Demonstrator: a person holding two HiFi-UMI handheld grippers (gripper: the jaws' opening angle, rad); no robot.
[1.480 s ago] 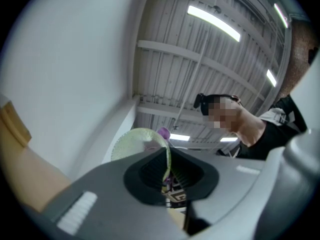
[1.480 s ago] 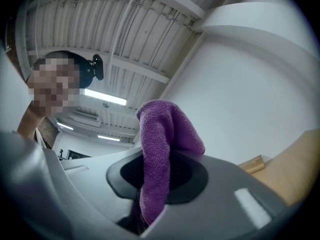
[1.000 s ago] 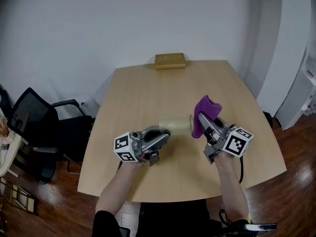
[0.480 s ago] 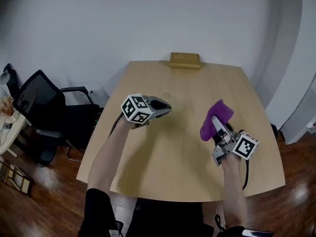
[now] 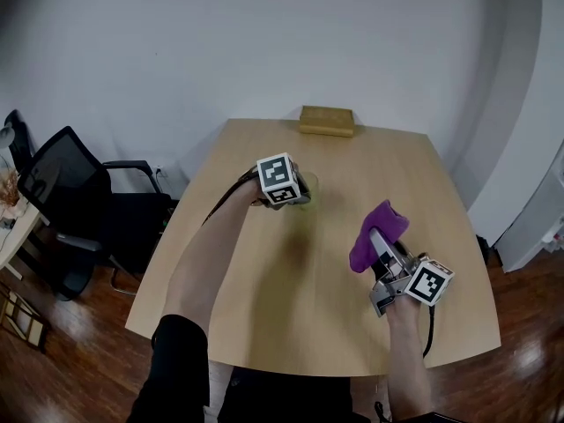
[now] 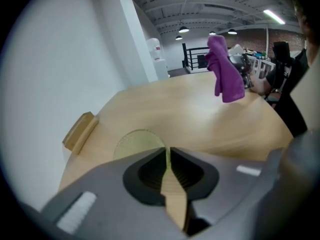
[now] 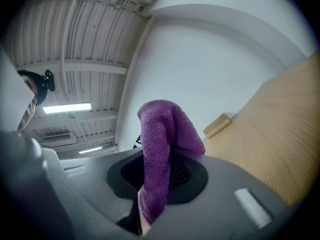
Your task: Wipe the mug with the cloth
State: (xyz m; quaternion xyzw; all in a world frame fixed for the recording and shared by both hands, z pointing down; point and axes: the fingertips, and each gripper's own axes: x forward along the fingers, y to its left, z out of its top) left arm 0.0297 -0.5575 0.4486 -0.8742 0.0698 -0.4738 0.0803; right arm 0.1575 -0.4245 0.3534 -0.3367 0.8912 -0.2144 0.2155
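Observation:
A pale yellow-green mug (image 5: pixel 310 183) sits low at the middle of the wooden table (image 5: pixel 264 307), mostly hidden behind my left gripper (image 5: pixel 298 196). In the left gripper view the mug (image 6: pixel 135 143) shows just past the left gripper (image 6: pixel 167 156). Its jaws have just been opening a little, with a thin part of the mug still pinched between the pads. Whether the mug rests on the table I cannot tell. My right gripper (image 5: pixel 377 245) hangs near the front right, shut on a purple cloth (image 5: pixel 374 229) that stands up from it. The cloth (image 7: pixel 160 134) drapes between the right gripper's pads (image 7: pixel 156 181).
A small wooden block (image 5: pixel 326 120) lies at the table's far edge. A black office chair (image 5: pixel 62 201) stands left of the table on the dark wood floor. A white wall runs behind, and white furniture (image 5: pixel 539 210) stands at the right.
My left gripper has carried the mug from the near middle out towards the table's far middle and tipped to point down. The right gripper with the cloth has stayed nearly in place.

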